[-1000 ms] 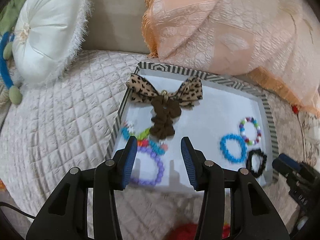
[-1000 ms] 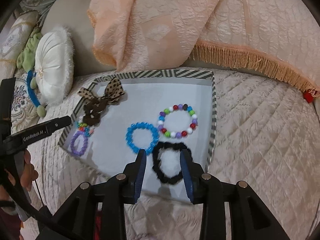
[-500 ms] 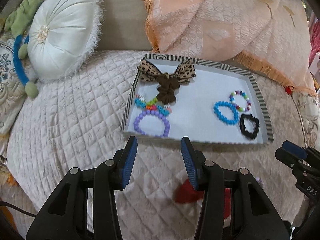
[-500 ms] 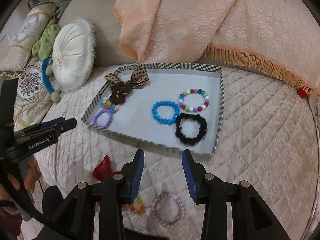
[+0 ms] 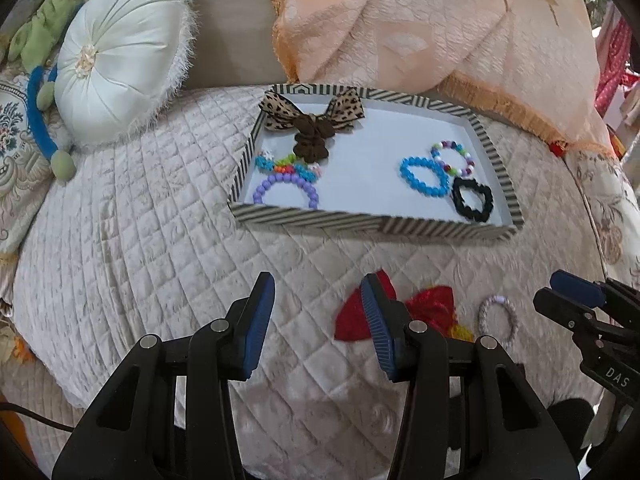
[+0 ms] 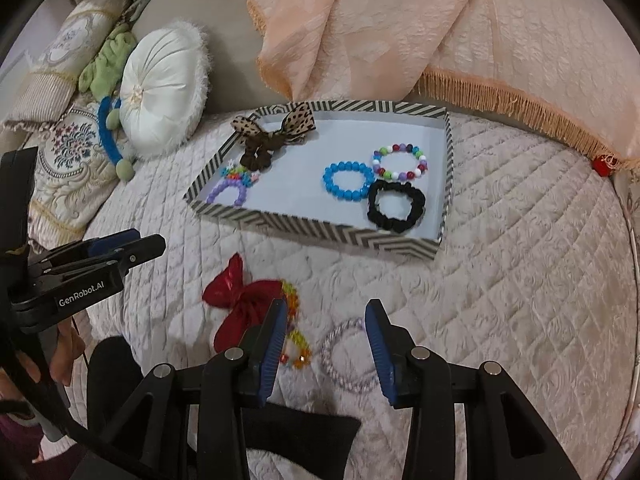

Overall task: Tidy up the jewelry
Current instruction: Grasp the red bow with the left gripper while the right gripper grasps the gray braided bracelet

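On the quilted bed cover (image 6: 500, 280), the striped tray (image 6: 320, 230) already holds most of the pieces. At its far left corner lie a leopard bow (image 6: 280, 124) and a brown scrunchie (image 6: 256, 154). Nearer on that side are a small multicolour bracelet (image 5: 286, 166) and a purple bracelet (image 6: 228, 192). On the right side sit a blue bracelet (image 6: 346, 186), a mixed-bead bracelet (image 6: 400, 160) and a black scrunchie (image 6: 396, 206), close together.

Three pieces are left outside the tray, on the cover near its front wall: a red bow (image 6: 240, 304), an orange and yellow bead bracelet (image 6: 294, 320) just right of it and seemingly touching it, and a pale lilac bracelet (image 6: 348, 356) further right.

Both grippers are empty. The left gripper (image 5: 318, 320) has its jaws spread wide, above the cover just left of the red bow. The right gripper (image 6: 326, 344) has its jaws apart and opening slightly, with the lilac bracelet lying below and between them, not pinched.

By my reading, the job is well past halfway, and the lilac bracelet looks likeliest to be picked up next.
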{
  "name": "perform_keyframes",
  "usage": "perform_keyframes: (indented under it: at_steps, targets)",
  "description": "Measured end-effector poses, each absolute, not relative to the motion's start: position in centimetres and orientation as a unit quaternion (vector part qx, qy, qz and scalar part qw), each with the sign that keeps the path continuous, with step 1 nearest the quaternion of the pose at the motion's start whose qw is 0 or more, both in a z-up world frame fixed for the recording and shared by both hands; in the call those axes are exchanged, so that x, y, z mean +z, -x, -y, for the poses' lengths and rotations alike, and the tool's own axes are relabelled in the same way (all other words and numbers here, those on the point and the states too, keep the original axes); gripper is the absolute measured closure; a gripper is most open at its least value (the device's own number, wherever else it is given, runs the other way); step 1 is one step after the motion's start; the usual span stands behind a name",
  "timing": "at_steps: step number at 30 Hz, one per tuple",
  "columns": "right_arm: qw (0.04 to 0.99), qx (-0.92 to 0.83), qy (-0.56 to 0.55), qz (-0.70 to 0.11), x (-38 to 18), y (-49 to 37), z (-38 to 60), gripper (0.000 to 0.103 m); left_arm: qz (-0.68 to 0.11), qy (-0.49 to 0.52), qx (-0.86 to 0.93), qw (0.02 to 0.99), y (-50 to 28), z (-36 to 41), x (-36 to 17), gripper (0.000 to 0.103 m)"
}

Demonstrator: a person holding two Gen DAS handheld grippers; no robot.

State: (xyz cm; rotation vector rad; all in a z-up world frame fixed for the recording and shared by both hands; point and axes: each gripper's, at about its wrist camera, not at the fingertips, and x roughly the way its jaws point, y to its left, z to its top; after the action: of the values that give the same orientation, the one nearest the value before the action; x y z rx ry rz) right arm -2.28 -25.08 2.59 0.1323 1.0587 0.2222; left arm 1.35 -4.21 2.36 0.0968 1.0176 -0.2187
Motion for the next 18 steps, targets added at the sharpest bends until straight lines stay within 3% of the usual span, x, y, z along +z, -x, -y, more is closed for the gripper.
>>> perform_keyframes:
  at_steps: [18]
  targets:
    - [0.829,0.073,-0.055,-0.551,-1.2,5.2,28.1,0.063,-0.539,-0.008,-0.149,0.829,0.6,3.9,-0.3,0.058]
